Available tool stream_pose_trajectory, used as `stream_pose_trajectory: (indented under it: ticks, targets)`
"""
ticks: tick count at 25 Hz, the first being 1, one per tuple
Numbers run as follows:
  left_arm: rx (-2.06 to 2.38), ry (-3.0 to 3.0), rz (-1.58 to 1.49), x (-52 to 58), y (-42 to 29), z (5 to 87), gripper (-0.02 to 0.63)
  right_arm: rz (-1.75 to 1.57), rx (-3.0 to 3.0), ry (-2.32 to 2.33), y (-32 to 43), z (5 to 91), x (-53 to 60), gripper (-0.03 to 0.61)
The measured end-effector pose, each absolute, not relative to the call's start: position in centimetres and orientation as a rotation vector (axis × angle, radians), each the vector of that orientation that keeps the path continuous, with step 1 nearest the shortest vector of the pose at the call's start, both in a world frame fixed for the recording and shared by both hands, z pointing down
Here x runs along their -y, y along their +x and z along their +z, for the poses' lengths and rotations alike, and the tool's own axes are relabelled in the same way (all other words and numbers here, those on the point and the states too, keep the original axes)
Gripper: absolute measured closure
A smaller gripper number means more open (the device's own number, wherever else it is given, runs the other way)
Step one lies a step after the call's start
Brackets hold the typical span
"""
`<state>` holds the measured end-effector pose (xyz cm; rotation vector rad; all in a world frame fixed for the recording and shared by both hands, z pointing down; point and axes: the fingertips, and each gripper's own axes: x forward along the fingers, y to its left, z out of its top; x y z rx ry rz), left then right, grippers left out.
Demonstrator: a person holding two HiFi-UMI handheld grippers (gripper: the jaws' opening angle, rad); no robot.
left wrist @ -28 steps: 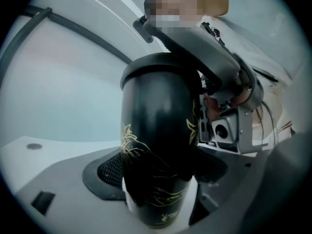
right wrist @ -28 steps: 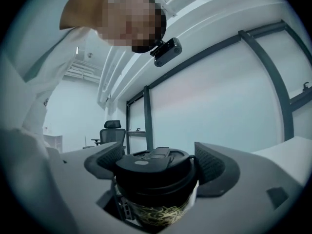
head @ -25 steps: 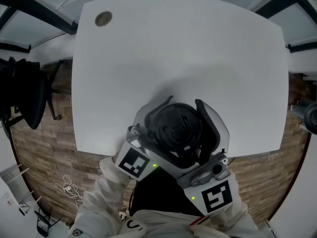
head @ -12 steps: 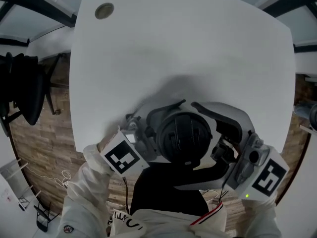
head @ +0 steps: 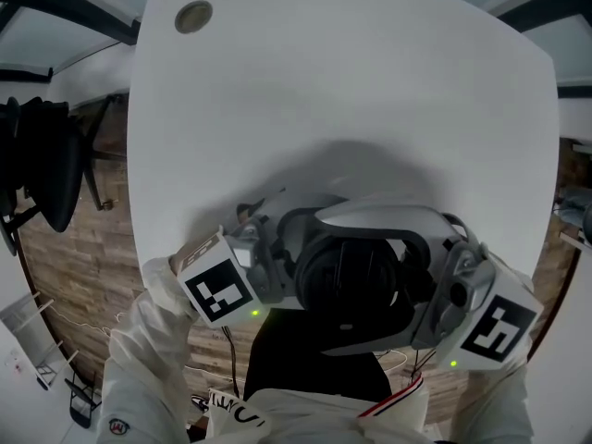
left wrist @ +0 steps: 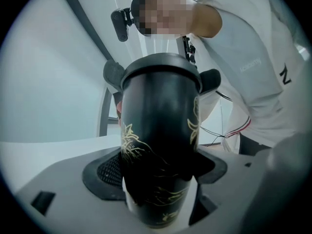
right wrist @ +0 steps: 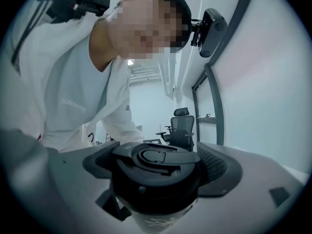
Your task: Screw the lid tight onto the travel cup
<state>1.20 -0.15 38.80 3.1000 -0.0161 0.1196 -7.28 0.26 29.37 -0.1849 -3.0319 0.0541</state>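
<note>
The black travel cup (left wrist: 158, 145), patterned in gold, stands upright between the jaws of my left gripper (left wrist: 158, 182), whose pads press on its lower body. Its black lid (right wrist: 156, 165) sits on top, with a flip tab on its upper face. My right gripper (right wrist: 156, 179) is shut on the lid, one dark pad at each side of the rim. In the head view the lid (head: 347, 276) shows from above, over the near edge of the white table (head: 351, 91). The left gripper (head: 291, 262) comes in from the left and the right gripper (head: 370, 280) from the right. The cup's body is hidden there.
A round cable port (head: 193, 16) is set in the table's far left corner. A black office chair (head: 42, 174) stands on the wooden floor to the left. My torso in a white top (left wrist: 263, 67) is close behind the cup.
My right gripper has swung from below the lid round to its right side, turning about the lid. The left gripper and cup have shifted a little to the left and nearer.
</note>
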Motion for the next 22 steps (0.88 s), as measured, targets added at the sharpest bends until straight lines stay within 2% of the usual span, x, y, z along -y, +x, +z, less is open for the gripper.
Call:
stream_pose_trajectory:
  ticks: [6, 16, 22]
  targets:
    - [0.125, 3.098, 0.14, 0.3, 1.3, 39.1, 0.218, 0.051, 3.086, 0.017, -7.2, 29.2, 0.1, 0.091]
    - [0.504, 3.035, 0.18, 0.9, 1.5, 39.5, 0.218, 0.074, 3.04, 0.698, -6.2, 28.9, 1.7, 0.091]
    - [0.598, 2.991, 0.24, 0.7, 1.6, 40.1, 0.218, 0.111, 2.979, 0.937, -5.6, 28.9, 2.2, 0.091]
